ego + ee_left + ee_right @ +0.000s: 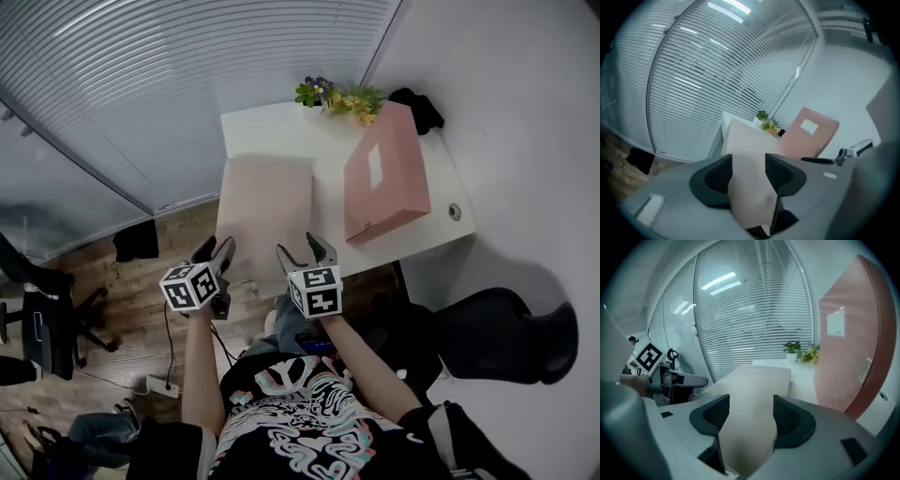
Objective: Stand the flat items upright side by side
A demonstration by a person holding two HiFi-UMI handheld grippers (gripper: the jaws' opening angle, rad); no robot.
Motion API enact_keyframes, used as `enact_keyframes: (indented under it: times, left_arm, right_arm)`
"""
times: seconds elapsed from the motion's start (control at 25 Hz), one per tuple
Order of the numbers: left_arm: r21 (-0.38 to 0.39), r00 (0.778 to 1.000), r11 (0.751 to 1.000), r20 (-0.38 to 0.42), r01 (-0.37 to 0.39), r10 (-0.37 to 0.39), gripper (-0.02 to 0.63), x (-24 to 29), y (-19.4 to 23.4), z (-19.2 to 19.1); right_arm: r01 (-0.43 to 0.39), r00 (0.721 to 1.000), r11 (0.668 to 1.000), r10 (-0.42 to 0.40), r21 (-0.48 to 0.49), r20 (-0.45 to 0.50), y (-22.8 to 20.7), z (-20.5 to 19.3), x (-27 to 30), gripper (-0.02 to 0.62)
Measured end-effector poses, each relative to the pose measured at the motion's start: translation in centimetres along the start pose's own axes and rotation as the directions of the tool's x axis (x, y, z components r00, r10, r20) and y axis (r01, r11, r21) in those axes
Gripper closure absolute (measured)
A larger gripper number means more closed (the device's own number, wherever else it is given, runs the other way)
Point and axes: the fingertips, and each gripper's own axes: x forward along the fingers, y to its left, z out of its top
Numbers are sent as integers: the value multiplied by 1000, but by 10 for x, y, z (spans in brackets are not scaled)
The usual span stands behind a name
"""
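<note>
A beige flat box (265, 202) lies on the white table (272, 131), left of a pink box file (384, 178) with a white label on its broad face. Whether the pink file lies flat or stands on edge I cannot tell. My left gripper (214, 251) is at the beige box's near left corner and my right gripper (305, 253) at its near right corner. Both are open. In each gripper view the beige surface (747, 154) (757, 399) shows through the gap between the jaws (749, 176) (751, 417). The pink file (808, 133) (846, 352) is to the right in both.
A small pot of flowers (339, 97) and a dark object (419, 105) sit at the table's far edge by the blinds. A cable hole (455, 212) is near the right edge. Office chairs stand at the right (506, 333) and left (42, 314).
</note>
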Motion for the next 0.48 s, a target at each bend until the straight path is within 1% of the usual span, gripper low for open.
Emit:
enact_keyframes:
  times: [0.12,0.24,0.36,0.48]
  left_arm:
    - [-31,1000,999,20,-23,23,382,-6,12,3]
    - [-58,999,998,-7,-36,35,358,-10,25,-5]
    - [-102,998,995,-55,2,-8,321,-6,29,-17]
    - [-163,994,986,-95,46,-62,297,-2,27,-32]
  right_arm:
    - [-23,999,1000,23,-13,-37,6,-7,14,310]
    - [-37,997,999,35,-30,-68,12,-12,22,310]
    - [-40,996,999,37,-32,-87,13,-16,29,308]
    - [-42,993,998,37,-42,-109,14,-21,33,301]
